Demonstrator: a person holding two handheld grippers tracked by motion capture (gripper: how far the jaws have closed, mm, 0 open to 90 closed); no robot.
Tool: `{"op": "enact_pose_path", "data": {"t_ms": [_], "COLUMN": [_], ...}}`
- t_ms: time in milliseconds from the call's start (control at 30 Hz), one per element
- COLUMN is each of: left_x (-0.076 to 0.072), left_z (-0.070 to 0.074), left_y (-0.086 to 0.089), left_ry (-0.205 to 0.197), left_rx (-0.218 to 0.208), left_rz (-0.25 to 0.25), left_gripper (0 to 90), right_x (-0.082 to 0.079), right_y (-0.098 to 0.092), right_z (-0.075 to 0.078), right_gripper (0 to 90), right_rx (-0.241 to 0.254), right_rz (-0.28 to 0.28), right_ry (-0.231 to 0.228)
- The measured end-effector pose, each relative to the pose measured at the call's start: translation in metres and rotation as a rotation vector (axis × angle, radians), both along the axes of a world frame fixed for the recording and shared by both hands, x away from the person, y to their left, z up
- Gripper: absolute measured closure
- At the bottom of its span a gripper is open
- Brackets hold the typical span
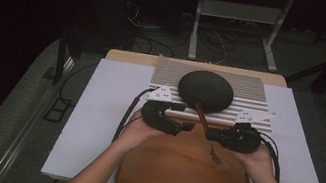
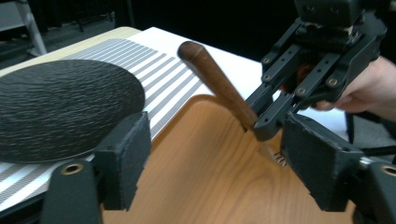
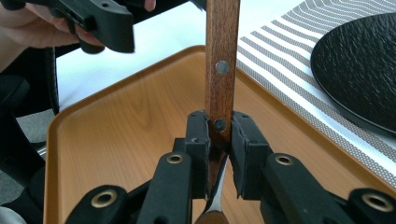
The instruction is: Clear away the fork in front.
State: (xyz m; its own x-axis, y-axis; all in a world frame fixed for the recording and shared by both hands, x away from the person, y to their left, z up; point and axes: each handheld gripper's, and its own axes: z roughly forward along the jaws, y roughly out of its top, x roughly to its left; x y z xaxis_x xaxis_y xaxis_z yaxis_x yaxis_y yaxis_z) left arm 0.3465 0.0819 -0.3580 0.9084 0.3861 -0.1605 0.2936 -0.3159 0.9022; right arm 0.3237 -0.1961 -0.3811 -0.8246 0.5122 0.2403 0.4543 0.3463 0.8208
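A fork with a brown wooden handle (image 1: 202, 118) hangs tilted over the wooden tray (image 1: 176, 180), tines (image 1: 215, 157) down toward the person. My right gripper (image 1: 210, 134) is shut on the fork's handle (image 3: 222, 56) near its lower rivet, with the metal neck below the pads. In the left gripper view the handle (image 2: 212, 77) slants up to the left from the right gripper (image 2: 268, 123). My left gripper (image 2: 219, 161) is open, its pads wide apart and holding nothing, just left of the fork (image 1: 188, 126). A round black plate (image 1: 205, 91) lies on a striped placemat (image 1: 251, 99).
The tray (image 3: 126, 126) sits at the table's front edge on a white cover (image 1: 106, 112). The plate (image 2: 60, 107) and placemat (image 2: 163, 79) lie just beyond the tray. Table legs and cables stand on the dark floor behind.
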Motion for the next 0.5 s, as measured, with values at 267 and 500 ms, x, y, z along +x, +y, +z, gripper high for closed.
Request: {"op": "enact_pose_path", "data": {"t_ms": [267, 500], "left_x": [-0.004, -0.007], "left_z": [-0.004, -0.006], "left_y": [-0.009, -0.013], "left_ry": [0.024, 0.042], "left_rx": [-0.015, -0.037], "left_rz": [0.003, 0.01], "left_gripper": [41.8, 51.7], "right_x": [-0.004, -0.005], "right_y": [0.007, 0.019], "right_z": [0.0, 0.0], "right_gripper": [77.3, 77.3], "right_rx": [0.006, 0.005], "right_rz": [0.017, 0.039], "right_ry": [-0.01, -0.018]}}
